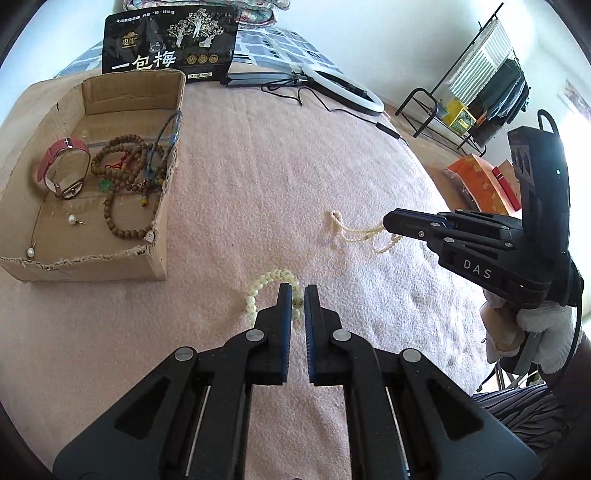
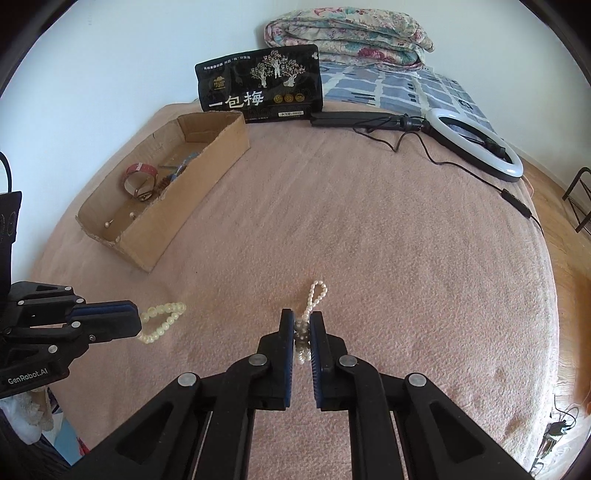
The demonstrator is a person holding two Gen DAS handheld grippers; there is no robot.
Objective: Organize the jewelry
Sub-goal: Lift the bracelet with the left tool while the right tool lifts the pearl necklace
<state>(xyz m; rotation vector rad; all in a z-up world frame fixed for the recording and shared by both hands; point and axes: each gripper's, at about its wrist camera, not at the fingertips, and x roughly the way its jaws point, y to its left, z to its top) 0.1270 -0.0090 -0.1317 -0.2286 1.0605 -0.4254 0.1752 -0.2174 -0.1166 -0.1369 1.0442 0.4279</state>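
Note:
My left gripper (image 1: 298, 295) is shut on a pale green bead bracelet (image 1: 255, 291) lying on the pink blanket; it shows in the right wrist view (image 2: 162, 317) too. My right gripper (image 2: 302, 325) is shut on a small white pearl necklace (image 2: 316, 295), also seen in the left wrist view (image 1: 351, 232), trailing on the blanket. A torn cardboard box (image 1: 162, 206) at the left holds a pink watch (image 1: 62, 166), brown wooden bead strings (image 1: 125, 162), a blue cord and two pearl earrings (image 1: 72, 220).
A black snack bag (image 1: 170, 40) stands behind the box. A ring light (image 2: 476, 144) with its cable lies at the far right of the bed. Folded quilts (image 2: 347, 33) sit at the back. A clothes rack (image 1: 480, 92) stands on the floor.

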